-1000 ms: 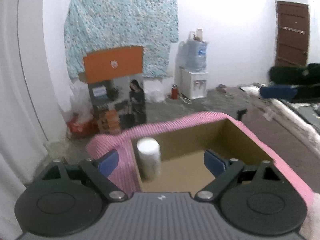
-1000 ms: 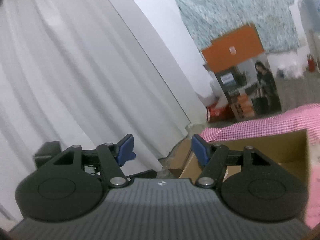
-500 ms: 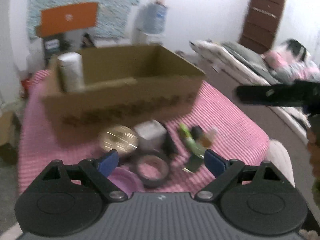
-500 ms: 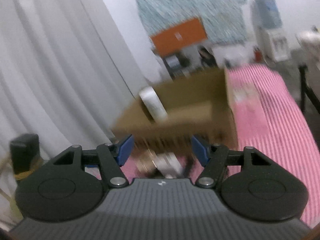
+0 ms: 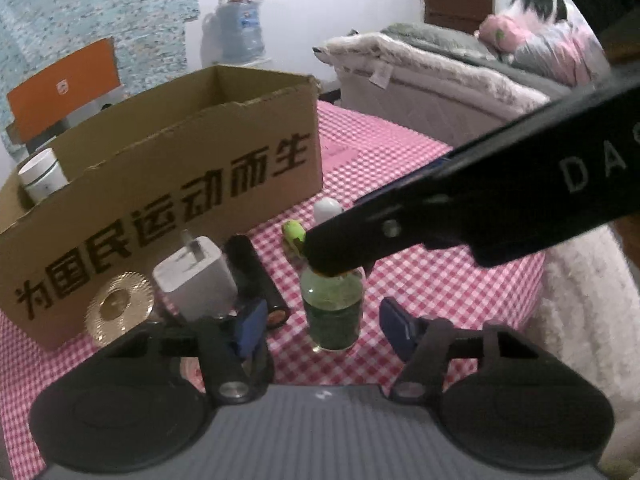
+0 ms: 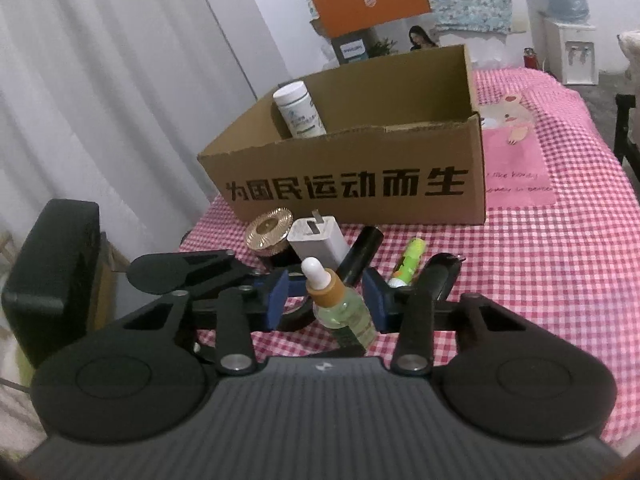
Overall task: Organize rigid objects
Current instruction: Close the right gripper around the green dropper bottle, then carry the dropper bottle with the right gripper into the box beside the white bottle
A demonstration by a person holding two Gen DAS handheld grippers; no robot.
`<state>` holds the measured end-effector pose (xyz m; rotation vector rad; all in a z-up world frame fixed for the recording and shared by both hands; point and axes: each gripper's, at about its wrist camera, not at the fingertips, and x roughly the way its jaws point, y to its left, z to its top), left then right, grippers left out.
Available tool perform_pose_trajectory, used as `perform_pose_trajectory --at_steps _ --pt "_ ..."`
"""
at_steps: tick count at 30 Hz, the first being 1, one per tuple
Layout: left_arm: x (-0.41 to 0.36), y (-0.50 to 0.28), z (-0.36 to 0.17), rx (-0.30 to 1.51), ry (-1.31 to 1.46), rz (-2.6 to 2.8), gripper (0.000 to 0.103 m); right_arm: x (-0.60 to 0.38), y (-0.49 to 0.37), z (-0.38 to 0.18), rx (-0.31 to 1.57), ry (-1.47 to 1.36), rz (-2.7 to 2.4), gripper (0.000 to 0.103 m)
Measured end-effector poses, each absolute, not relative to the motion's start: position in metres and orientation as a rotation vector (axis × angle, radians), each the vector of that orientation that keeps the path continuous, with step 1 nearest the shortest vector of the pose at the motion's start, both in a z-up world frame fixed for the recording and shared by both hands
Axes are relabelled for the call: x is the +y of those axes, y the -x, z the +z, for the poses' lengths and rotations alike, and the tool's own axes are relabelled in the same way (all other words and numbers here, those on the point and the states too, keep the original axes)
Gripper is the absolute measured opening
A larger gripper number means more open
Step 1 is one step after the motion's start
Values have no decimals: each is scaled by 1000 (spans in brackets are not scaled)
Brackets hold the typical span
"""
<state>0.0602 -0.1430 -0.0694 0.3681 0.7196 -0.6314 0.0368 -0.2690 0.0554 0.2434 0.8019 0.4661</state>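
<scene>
A green dropper bottle with an orange collar stands on the pink checked cloth. My left gripper is open, its pads either side of the bottle and apart from it. My right gripper is open around the bottle's neck, not touching. The right gripper's arm crosses the left wrist view above the bottle cap. An open cardboard box holds a white bottle.
By the box lie a gold disc, a white charger, a black cylinder, a green tube and a black object. A bed stands to the right and white curtains to the left.
Both grippers swung from high over the box down to the loose items in front of it. They now bracket the dropper bottle. The left gripper's jaws stand narrower than before.
</scene>
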Motion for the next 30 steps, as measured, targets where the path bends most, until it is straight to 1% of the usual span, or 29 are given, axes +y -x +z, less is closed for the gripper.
perform_pose_trajectory --at_steps 2,5,7,8,12,15,18,19,20,24,30 --pt "-148 -61 -74 713 -393 -639 60 -271 -38 54 814 -238 469 35" --pt "-154 -61 -79 707 -427 -642 54 -271 -43 48 830 -233 476 33" --pt "-157 -62 -82 711 -441 -636 47 -270 -47 46 838 -233 485 33" --pt "-157 -62 -84 712 -439 -634 46 -270 -48 45 840 -230 488 33" --pt "-157 -62 -84 718 -411 -639 36 -266 -51 43 844 -216 496 31" --pt "-157 -59 -83 708 -408 -629 35 -265 -51 43 839 -207 492 30" --pt "-153 -56 -79 702 -393 -626 34 -265 -49 46 829 -193 482 25" --pt "-151 -55 -76 699 -389 -626 34 -266 -48 48 826 -190 477 20" --pt "-149 -53 -72 692 -381 -628 34 -266 -47 50 823 -186 472 20" --pt "-142 -47 -57 647 -368 -616 34 -264 -43 65 798 -174 480 20" --pt "-114 -52 5 550 -309 -567 34 -246 -47 118 686 -117 533 20"
